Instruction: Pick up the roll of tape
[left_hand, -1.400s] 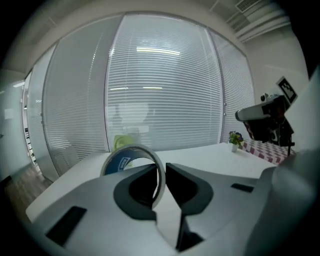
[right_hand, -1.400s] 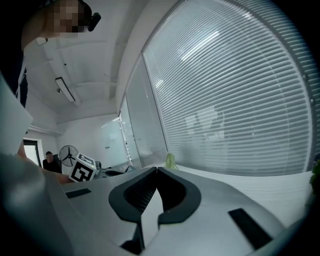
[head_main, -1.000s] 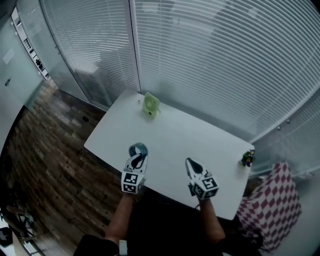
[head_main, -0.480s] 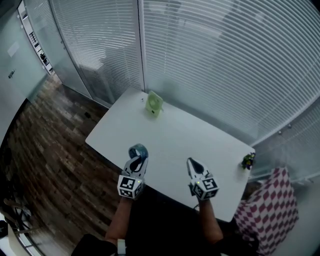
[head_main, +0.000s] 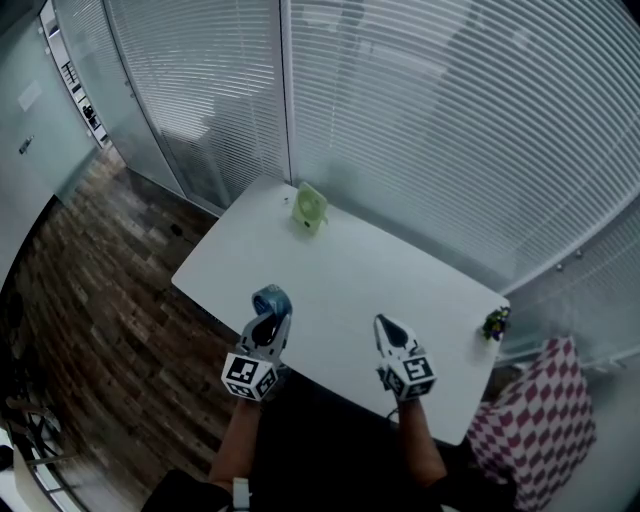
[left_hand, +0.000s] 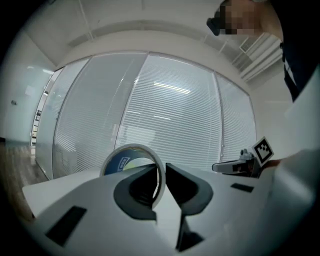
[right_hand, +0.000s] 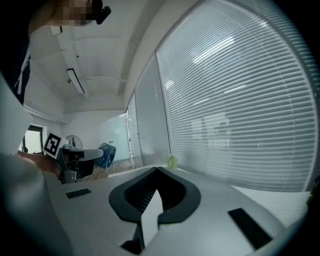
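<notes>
The left gripper (head_main: 266, 325) is clamped on the roll of tape (head_main: 271, 300) above the near left part of the white table (head_main: 360, 265), close to its left edge. In the left gripper view the roll of tape (left_hand: 131, 148) stands upright on its edge. One side of its ring is pinched between the two dark jaws, the jaw at the left of that view lies inside the ring's opening, and the other presses from outside. The ring is pale outside and blue inside. In the right gripper view the left gripper (right_hand: 82, 155) and the roll of tape (right_hand: 106, 155) show against the glass wall, and the roll appears to be clear of the table top. The right gripper (head_main: 386, 327) is over the near edge of the table, well apart from the left one. Its jaws (right_hand: 156, 172) meet at the tips with nothing between them. A small green object (head_main: 309, 207) stands near the far edge of the table, and a tiny potted plant (head_main: 495, 321) sits at the right corner. A red-and-white checked chair (head_main: 545, 415) is beside the table's right end.
</notes>
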